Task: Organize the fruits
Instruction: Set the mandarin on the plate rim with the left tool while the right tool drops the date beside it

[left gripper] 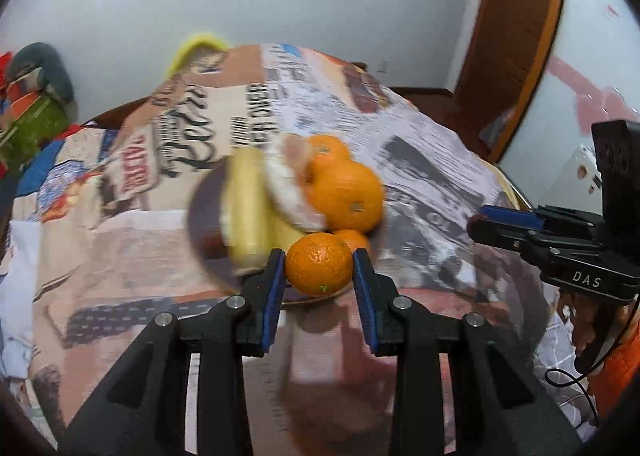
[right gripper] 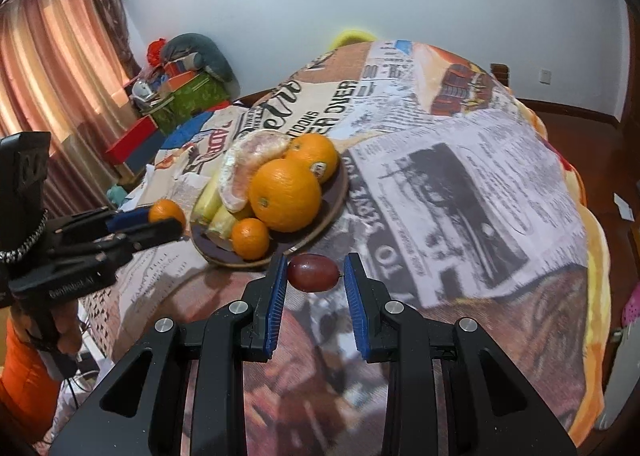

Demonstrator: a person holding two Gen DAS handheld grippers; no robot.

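A mandarin (left gripper: 319, 264) was held between the closed-in left gripper (left gripper: 319, 280) at lower centre and a red grape (right gripper: 313, 272) by the right gripper (right gripper: 313, 284), near the crowded plate (right gripper: 340, 191), where release risked roll-off.

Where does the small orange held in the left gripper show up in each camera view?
Left wrist: small orange bottom centre, between the left gripper fingers.
Right wrist: same orange far left, beside the plate.
Shared landmark: the big orange on the plate.
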